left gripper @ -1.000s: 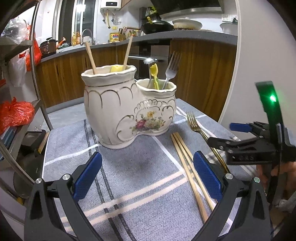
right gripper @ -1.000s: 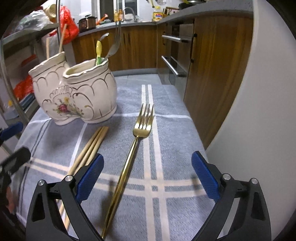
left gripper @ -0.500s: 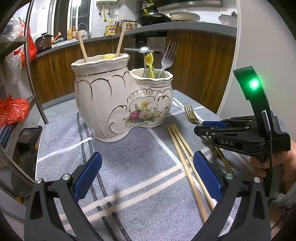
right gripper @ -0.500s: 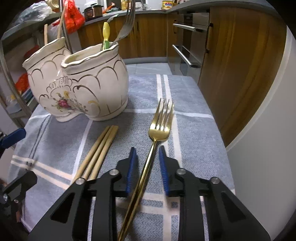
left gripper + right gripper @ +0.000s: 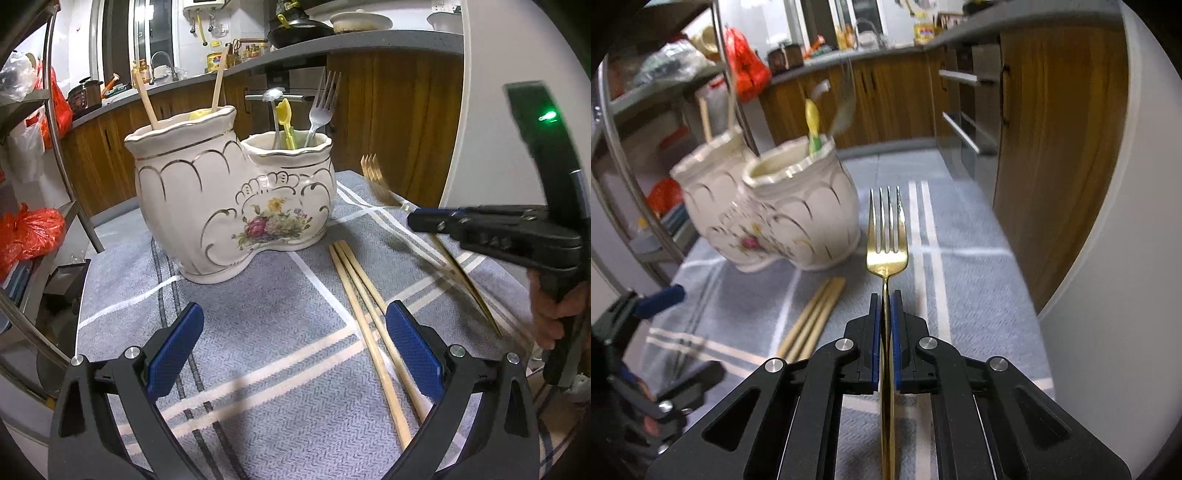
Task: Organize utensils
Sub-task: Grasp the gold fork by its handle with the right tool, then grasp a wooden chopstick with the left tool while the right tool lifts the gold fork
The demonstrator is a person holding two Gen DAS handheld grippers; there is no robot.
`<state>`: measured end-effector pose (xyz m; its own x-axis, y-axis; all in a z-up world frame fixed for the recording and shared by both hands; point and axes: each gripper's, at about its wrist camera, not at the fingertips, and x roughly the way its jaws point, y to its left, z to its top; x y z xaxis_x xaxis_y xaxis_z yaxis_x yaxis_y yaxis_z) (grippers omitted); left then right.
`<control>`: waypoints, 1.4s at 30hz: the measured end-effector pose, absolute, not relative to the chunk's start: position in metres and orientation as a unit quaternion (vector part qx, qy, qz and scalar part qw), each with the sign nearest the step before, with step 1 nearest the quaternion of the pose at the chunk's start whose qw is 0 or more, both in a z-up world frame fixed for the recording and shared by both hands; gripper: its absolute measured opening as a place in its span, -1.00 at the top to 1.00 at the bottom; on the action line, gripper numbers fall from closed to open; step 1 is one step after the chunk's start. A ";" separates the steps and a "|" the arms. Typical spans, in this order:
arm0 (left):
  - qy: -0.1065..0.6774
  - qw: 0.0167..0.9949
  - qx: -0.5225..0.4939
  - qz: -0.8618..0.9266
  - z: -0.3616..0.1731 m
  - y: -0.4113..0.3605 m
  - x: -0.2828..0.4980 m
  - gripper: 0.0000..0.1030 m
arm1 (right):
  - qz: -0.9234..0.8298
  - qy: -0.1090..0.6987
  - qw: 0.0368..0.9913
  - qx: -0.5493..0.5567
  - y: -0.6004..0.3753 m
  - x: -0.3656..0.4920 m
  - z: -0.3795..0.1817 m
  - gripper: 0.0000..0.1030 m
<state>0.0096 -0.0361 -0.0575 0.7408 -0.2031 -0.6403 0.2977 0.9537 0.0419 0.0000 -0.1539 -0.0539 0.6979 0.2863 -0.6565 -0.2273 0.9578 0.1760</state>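
Note:
A white two-pot ceramic holder (image 5: 229,206) with gold trim stands on the grey striped cloth (image 5: 258,332); it also shows in the right wrist view (image 5: 790,218). Its small pot holds a silver fork (image 5: 321,107), a spoon and a yellow utensil; its big pot holds wooden sticks. My right gripper (image 5: 885,306) is shut on a gold fork (image 5: 886,236) and holds it off the cloth, tines forward, right of the holder. It also shows in the left wrist view (image 5: 417,218). Wooden chopsticks (image 5: 369,314) lie on the cloth. My left gripper (image 5: 291,354) is open and empty, in front of the holder.
Wooden kitchen cabinets (image 5: 1052,147) and an oven handle (image 5: 960,133) stand beyond the table's far edge. A metal rack (image 5: 55,147) with red bags (image 5: 26,232) stands to the left. A white curved wall (image 5: 1126,258) is on the right.
My right gripper has shut fully on the gold fork and lifted it off the cloth, tines raised. The left gripper has barely moved.

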 end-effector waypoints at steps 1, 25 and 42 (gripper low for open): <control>0.334 0.930 0.071 -0.135 -0.058 -0.036 0.009 -0.89 | 0.140 0.354 0.924 0.039 -0.155 -0.001 -0.050 0.88; 0.429 0.884 0.091 -0.161 -0.075 -0.076 0.025 0.25 | 0.151 0.157 0.976 0.022 -0.167 -0.057 0.012 0.88; 0.453 0.871 0.096 -0.166 -0.071 -0.084 0.031 0.50 | 0.161 0.147 0.975 0.034 -0.170 -0.067 0.016 0.88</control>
<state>0.0315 -0.0835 -0.0709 0.5349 -0.2016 -0.8205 0.3761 0.9264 0.0176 -0.0673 -0.1698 0.0155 0.9053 0.3233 -0.2755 -0.3034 0.9461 0.1132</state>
